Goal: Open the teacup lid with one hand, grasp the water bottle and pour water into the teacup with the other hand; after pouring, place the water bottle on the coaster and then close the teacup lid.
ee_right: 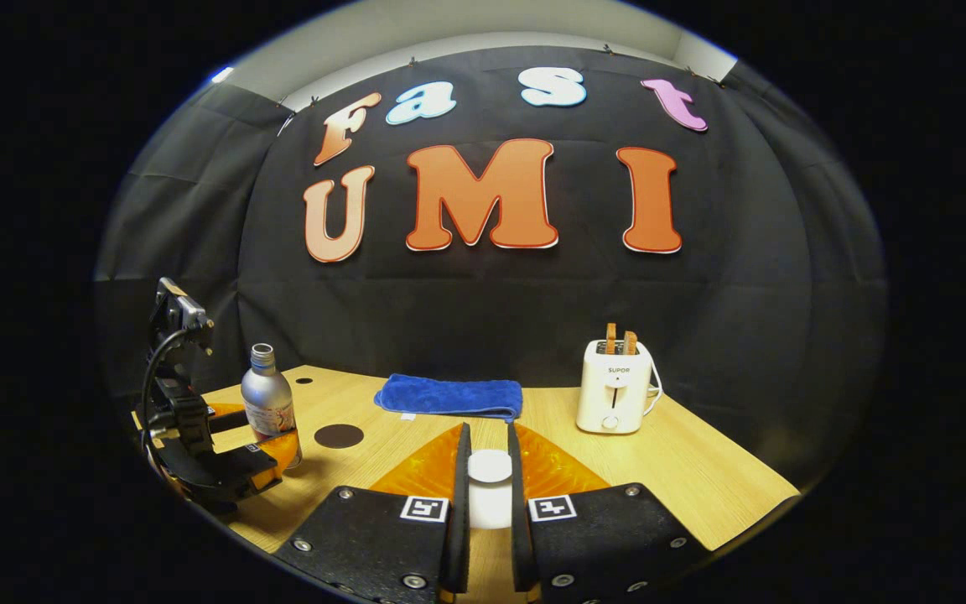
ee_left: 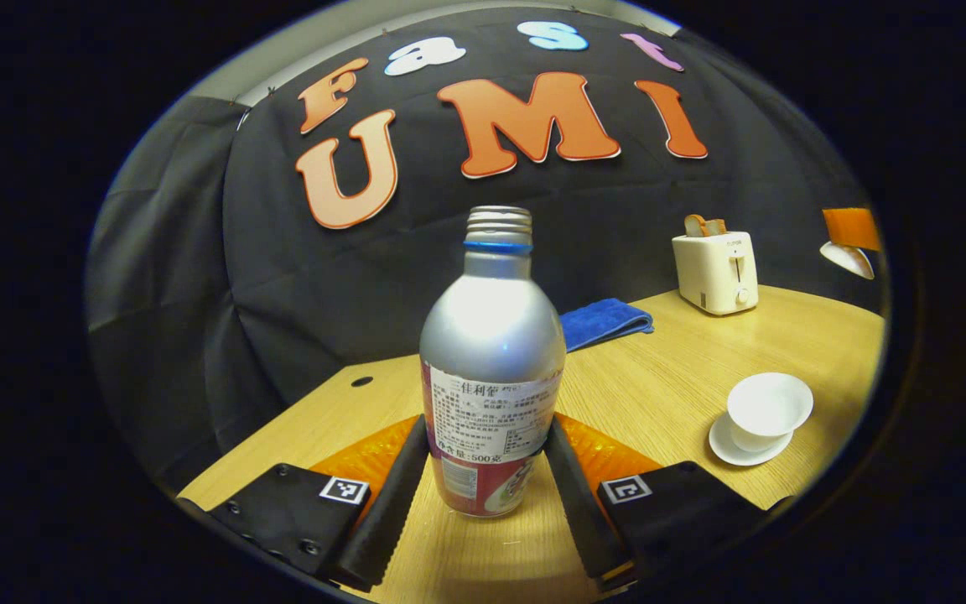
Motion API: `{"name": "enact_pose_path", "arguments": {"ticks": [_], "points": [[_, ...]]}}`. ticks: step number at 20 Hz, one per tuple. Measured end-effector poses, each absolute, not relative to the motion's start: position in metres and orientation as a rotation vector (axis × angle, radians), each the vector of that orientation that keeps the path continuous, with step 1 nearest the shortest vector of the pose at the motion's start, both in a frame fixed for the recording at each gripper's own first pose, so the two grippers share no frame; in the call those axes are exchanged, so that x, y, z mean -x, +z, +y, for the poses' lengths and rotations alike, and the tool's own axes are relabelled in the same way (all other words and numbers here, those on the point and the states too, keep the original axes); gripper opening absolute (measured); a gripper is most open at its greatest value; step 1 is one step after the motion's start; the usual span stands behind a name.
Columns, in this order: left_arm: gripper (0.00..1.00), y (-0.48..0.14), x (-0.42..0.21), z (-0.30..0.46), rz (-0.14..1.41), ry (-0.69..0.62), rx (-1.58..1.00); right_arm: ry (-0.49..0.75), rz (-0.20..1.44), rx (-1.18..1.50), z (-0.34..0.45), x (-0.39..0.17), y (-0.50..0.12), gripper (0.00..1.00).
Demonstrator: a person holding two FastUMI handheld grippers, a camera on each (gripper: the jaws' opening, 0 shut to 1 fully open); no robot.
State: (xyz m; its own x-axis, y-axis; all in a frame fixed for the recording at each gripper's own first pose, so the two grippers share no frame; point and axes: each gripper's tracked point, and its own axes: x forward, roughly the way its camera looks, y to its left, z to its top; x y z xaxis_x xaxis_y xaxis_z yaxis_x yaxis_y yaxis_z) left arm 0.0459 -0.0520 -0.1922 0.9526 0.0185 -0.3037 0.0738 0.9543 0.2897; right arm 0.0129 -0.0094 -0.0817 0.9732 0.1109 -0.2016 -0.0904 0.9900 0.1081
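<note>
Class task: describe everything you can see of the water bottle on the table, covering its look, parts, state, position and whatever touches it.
The water bottle is a silvery, metal-looking bottle with rounded shoulders, a threaded neck with a blue ring and no cap on. A printed label wraps its lower body. It stands upright on the wooden table. The left hand-held gripper grips it, one finger on each side of the label. In the right gripper view it stands left of a dark round coaster.

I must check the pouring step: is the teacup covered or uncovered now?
Uncovered. The teacup on its saucer shows an open rim, and the right gripper holds the white lid between its jaws.
</note>
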Motion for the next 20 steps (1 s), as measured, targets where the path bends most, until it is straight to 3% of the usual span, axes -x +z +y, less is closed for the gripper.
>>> {"name": "enact_pose_path", "arguments": {"ticks": [13, 20], "points": [[0.84, -0.209, -0.053, -0.092, 0.264, -0.137, -0.773, -0.008, 0.184, -0.103, -0.067, -0.002, -0.078, 0.2], [0.82, -0.213, -0.053, -0.106, 0.209, -0.205, -0.98, -0.007, 0.176, -0.11, -0.072, 0.002, -0.076, 0.21]]}}
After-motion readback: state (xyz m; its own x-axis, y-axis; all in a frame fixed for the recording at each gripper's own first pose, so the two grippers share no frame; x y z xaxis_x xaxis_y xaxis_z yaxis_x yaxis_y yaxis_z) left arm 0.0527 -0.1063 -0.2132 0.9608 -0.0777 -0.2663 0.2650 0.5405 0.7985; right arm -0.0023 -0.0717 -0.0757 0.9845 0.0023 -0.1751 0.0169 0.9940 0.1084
